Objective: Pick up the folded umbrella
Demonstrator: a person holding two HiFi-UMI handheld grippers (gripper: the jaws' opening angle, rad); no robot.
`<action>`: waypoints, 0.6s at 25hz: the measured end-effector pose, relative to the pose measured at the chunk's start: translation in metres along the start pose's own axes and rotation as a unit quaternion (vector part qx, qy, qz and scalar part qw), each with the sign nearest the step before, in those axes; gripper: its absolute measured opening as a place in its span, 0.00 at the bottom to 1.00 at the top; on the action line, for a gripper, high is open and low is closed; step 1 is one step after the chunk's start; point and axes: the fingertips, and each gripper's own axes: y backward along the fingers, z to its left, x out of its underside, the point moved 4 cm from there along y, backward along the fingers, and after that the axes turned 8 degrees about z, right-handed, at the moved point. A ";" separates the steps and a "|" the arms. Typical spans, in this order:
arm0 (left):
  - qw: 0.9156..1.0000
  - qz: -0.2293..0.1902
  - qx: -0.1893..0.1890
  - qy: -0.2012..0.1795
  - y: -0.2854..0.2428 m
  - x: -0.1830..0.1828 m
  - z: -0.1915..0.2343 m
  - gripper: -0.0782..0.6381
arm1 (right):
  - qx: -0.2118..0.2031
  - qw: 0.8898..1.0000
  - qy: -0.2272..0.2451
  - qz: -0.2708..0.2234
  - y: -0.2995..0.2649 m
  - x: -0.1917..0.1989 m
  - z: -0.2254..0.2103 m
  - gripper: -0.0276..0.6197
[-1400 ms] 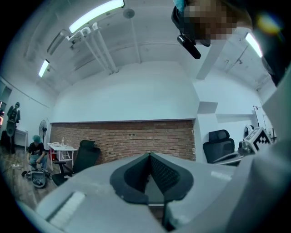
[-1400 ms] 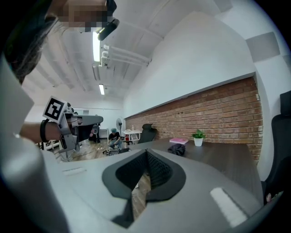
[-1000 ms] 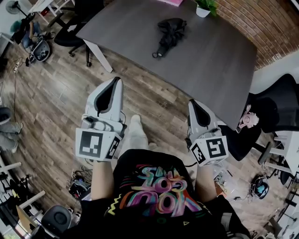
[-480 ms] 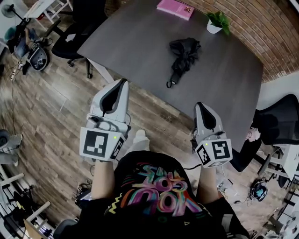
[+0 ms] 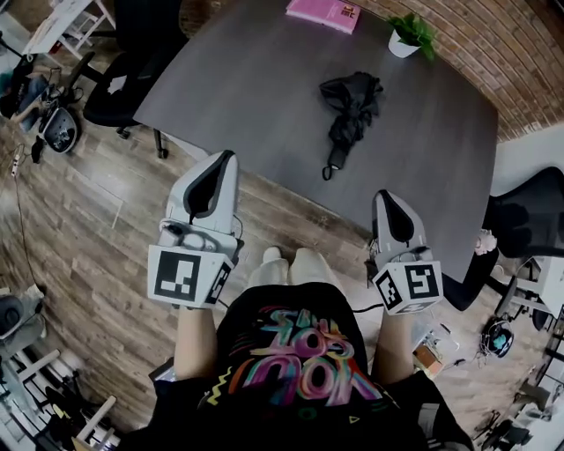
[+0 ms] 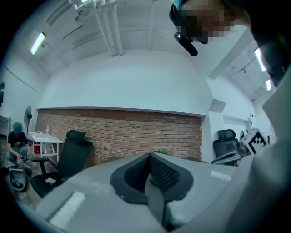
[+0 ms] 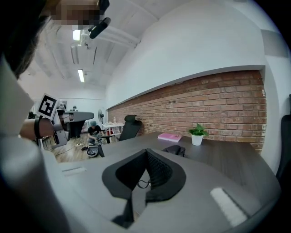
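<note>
Stepping closer to the dark grey rectangular table (image 5: 256,97) over the last second, the person brings the left gripper (image 5: 224,158) and right gripper (image 5: 385,196), jaws clenched and empty, near the table's front edge, while the black folded umbrella (image 5: 351,106) lies untouched around the table's middle, not yet within reach.

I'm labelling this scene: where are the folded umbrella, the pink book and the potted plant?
folded umbrella (image 5: 352,99): head view, on its bunched black canopy.
pink book (image 5: 322,11): head view, middle of its cover.
potted plant (image 5: 404,47): head view, on its white pot.
</note>
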 end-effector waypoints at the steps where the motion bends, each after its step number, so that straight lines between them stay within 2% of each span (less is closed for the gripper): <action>1: 1.000 0.004 0.002 0.004 -0.003 0.004 0.002 0.11 | 0.002 1.000 -0.002 0.005 -0.002 0.002 -0.001 0.04; 8: 0.999 0.019 0.022 0.017 -0.039 0.017 0.002 0.11 | 0.015 0.999 -0.013 0.027 -0.019 0.013 -0.019 0.04; 15: 0.999 0.024 0.040 0.008 -0.105 0.008 0.010 0.11 | 0.017 0.999 -0.016 0.021 -0.069 -0.005 -0.054 0.04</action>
